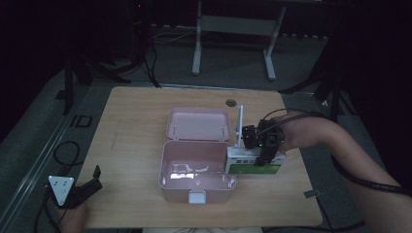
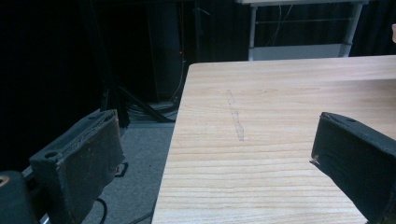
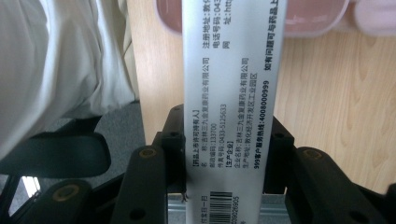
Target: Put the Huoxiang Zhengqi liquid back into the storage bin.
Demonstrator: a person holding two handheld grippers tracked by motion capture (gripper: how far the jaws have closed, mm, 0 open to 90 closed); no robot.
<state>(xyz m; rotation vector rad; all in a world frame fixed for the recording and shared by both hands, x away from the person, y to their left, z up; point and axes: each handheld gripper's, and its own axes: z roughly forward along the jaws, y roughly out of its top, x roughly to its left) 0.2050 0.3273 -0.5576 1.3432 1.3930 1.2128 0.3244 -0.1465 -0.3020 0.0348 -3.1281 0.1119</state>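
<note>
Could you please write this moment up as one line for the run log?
right tool: shut on medicine box, held at pink case right rim | left tool: open, empty, table near-left corner | case lid open

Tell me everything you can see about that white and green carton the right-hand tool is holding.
The carton is a flat, oblong packet, cardboard by its look, with a white upper band and a green lower part on its broad face. Its narrow white side carries black Chinese print, phone numbers and a barcode near one end. The right gripper is shut on it, its black fingers pressing both broad faces. It is held level beside the right wall of the open pink box, above the wooden table.
</note>
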